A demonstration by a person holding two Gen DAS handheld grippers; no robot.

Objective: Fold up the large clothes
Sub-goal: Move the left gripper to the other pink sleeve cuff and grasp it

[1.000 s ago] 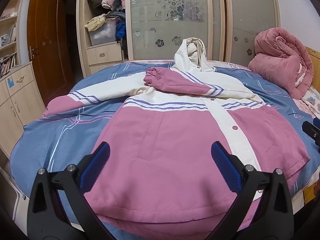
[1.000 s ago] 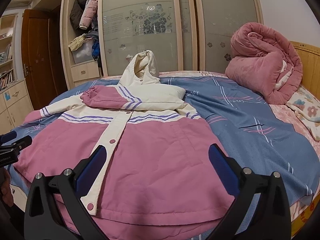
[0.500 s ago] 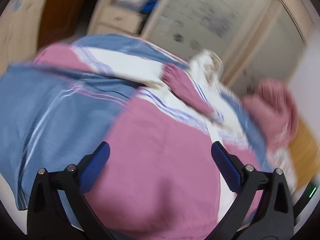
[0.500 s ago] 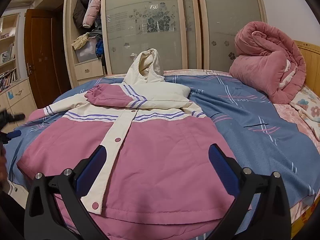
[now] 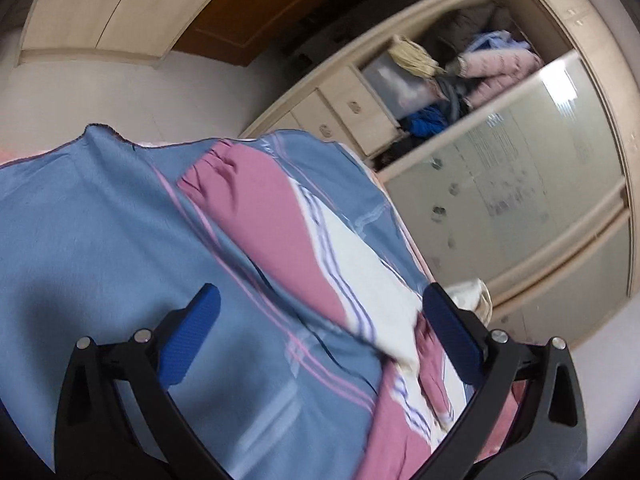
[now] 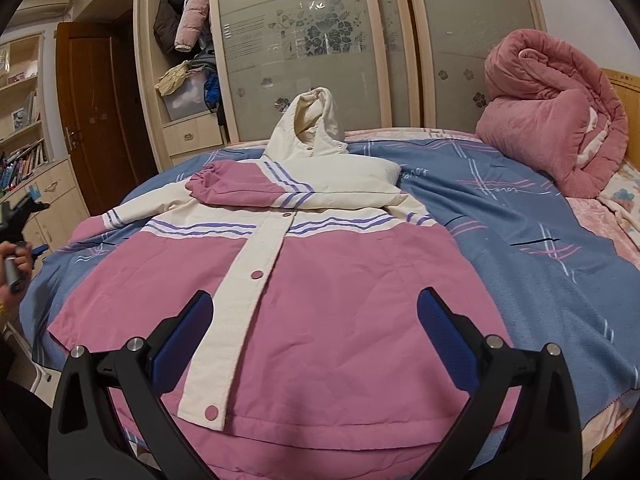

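Jacket (image 6: 304, 304) front and centre, a big pink-and-cream hooded one, spread face up on the bed (image 6: 532, 248) with its snap placket running down the middle. Its cream hood (image 6: 312, 124) stands up at the far end, towards the wardrobe (image 6: 320, 40) with the frosted sliding doors. One sleeve (image 6: 248, 190) lies folded across the chest, pink cuff pointing towards the open shelves. The other sleeve (image 5: 256, 216) stretches straight out over the blue striped bedsheet (image 5: 100, 240), and the left wrist view looks right along it, tilted hard and a little blurred.

Left tool (image 5: 320, 336) hangs above that outstretched sleeve and the sheet beside it, jaws spread wide, blue pads (image 5: 192, 336) well apart, nothing between them. It touches no fabric that I can see. From the right wrist view, the person's hand (image 6: 14, 268) shows at the far left edge of the bed, wrapped around a grey handle.

Right tool (image 6: 312, 340) sits low over the jacket's hem, also spread wide, one blue pad near the placket, the other over the plain pink panel. Nothing is pinched there either.

At the head of the bed, well apart from the jacket, a rolled pink quilt (image 6: 556, 120) leans against the wooden headboard. Clothes are piled in the open wardrobe compartment (image 6: 188, 52), next to a brown door (image 6: 104, 112).
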